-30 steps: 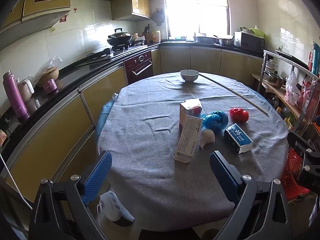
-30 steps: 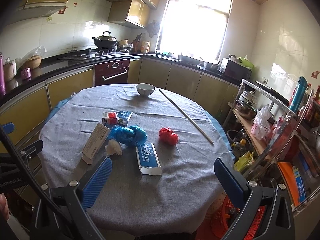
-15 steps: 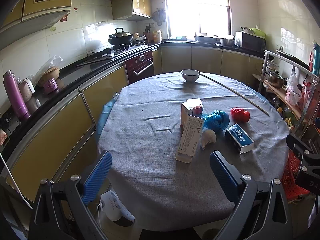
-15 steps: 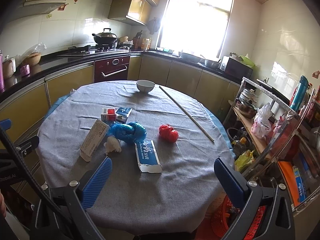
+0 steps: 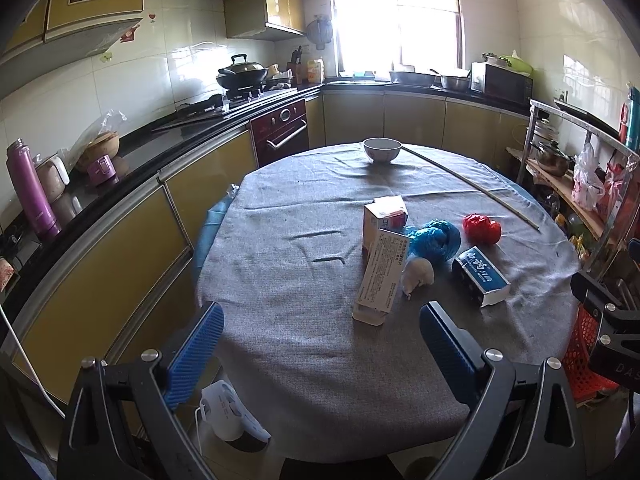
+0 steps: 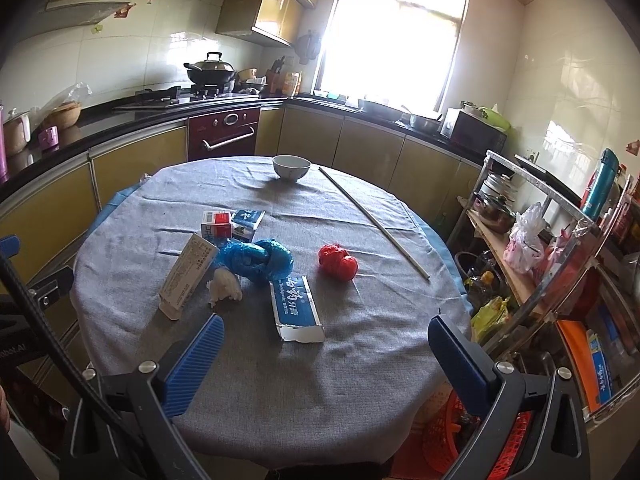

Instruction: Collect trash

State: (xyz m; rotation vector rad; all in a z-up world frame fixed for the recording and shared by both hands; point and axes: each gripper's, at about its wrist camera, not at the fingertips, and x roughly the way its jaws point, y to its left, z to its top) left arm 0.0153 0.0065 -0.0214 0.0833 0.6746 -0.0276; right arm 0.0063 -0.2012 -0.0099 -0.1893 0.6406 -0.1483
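Trash lies in a cluster on the round grey-clothed table (image 5: 304,280) (image 6: 360,360). A long white carton (image 5: 380,276) (image 6: 186,272) lies nearest the left side, with a crumpled white tissue (image 5: 417,275) (image 6: 225,286) beside it. Behind them sit a blue plastic bag (image 5: 434,238) (image 6: 256,258), a red plastic wad (image 5: 481,228) (image 6: 337,261), a blue-and-white box (image 5: 480,276) (image 6: 296,304) and small cartons (image 5: 384,220) (image 6: 232,222). My left gripper (image 5: 320,344) is open at the table's near edge. My right gripper (image 6: 326,354) is open too, short of the blue-and-white box. Both hold nothing.
A white bowl (image 5: 381,149) (image 6: 291,166) and a long thin stick (image 5: 472,186) (image 6: 374,222) rest on the far side of the table. A red basket (image 6: 472,436) (image 5: 588,356) stands on the floor at the right, by a metal shelf rack (image 6: 560,240). Kitchen counters (image 5: 120,168) curve round the left and back.
Both grippers have drifted slightly closer to the table and its trash; the scene has shifted a little in each view. Nothing was grasped or moved.
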